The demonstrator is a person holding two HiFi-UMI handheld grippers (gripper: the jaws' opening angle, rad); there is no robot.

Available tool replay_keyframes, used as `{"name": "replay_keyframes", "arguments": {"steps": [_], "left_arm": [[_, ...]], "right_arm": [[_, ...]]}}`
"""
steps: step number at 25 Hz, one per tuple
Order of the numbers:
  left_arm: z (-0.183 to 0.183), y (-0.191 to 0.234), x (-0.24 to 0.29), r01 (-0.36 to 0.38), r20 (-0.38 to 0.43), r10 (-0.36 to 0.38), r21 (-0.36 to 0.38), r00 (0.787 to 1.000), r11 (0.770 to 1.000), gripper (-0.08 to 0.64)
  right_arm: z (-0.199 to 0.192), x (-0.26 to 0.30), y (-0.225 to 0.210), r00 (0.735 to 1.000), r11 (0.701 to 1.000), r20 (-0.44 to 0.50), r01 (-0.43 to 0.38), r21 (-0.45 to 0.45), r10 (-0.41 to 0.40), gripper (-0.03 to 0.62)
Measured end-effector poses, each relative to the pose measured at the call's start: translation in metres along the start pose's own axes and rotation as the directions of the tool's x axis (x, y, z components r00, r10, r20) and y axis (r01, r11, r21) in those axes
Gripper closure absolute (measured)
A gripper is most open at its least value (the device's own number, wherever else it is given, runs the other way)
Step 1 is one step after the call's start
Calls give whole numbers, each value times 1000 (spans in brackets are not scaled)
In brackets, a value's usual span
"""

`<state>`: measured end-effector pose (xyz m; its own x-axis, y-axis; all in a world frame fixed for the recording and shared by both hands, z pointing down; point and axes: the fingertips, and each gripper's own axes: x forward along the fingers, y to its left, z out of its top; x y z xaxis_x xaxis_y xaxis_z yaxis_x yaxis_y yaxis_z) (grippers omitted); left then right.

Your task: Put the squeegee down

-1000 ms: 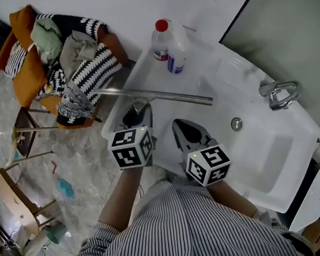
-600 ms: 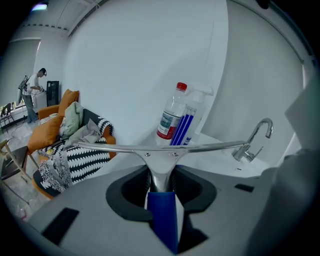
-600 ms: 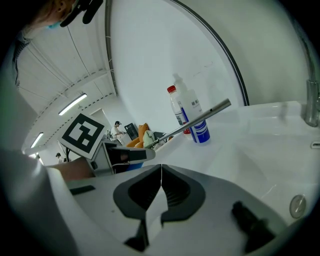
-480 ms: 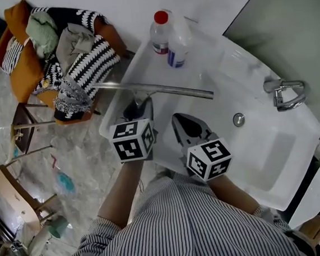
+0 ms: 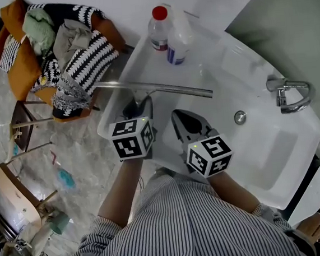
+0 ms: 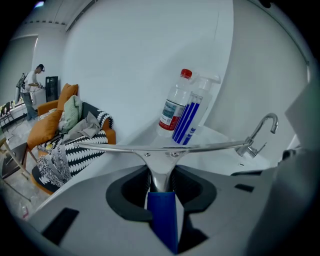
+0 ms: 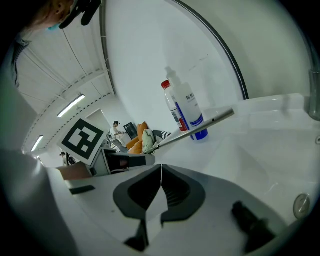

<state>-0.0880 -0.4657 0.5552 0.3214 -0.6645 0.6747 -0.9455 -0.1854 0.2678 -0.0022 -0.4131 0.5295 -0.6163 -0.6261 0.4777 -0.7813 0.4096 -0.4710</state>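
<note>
Steel-bladed squeegee, one item, held, not yet set down.

Head view: the long blade lies crosswise in the upper middle of the frame, over the left ledge of the white basin. Whether it touches the ledge cannot be told. Its neck runs down into the left gripper just below it. The right gripper sits beside that one at centre frame, over the basin's near rim and apart from the blade. Two bottles stand at top centre, near the blade's far side. The tap is at right, well apart.

Left gripper view: the jaws are clamped on the blue handle. The steel neck rises from between them to the blade, which runs nearly level across mid-frame with the bottles behind it.

Right gripper view: the jaws are pressed together with nothing between them. One blade end shows at centre right, in front of the bottles.

Handling, as judged:
- Lower with the blade kept level, so both ends meet the ledge together.
- Stop short of the bottles.
- Let the handle find support before the jaws part.
- Glazed basin likely slippery; the squeegee may slide toward the bowl.
</note>
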Motion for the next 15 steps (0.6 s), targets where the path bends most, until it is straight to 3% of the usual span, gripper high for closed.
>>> {"name": "replay_keyframes", "arguments": {"steps": [15], "left_arm": [[-18, 2, 11, -30, -68, 34, 60, 997, 998, 426]], "right_arm": [[-5, 3, 1, 1000, 1000, -14, 3, 0, -3, 576]]}}
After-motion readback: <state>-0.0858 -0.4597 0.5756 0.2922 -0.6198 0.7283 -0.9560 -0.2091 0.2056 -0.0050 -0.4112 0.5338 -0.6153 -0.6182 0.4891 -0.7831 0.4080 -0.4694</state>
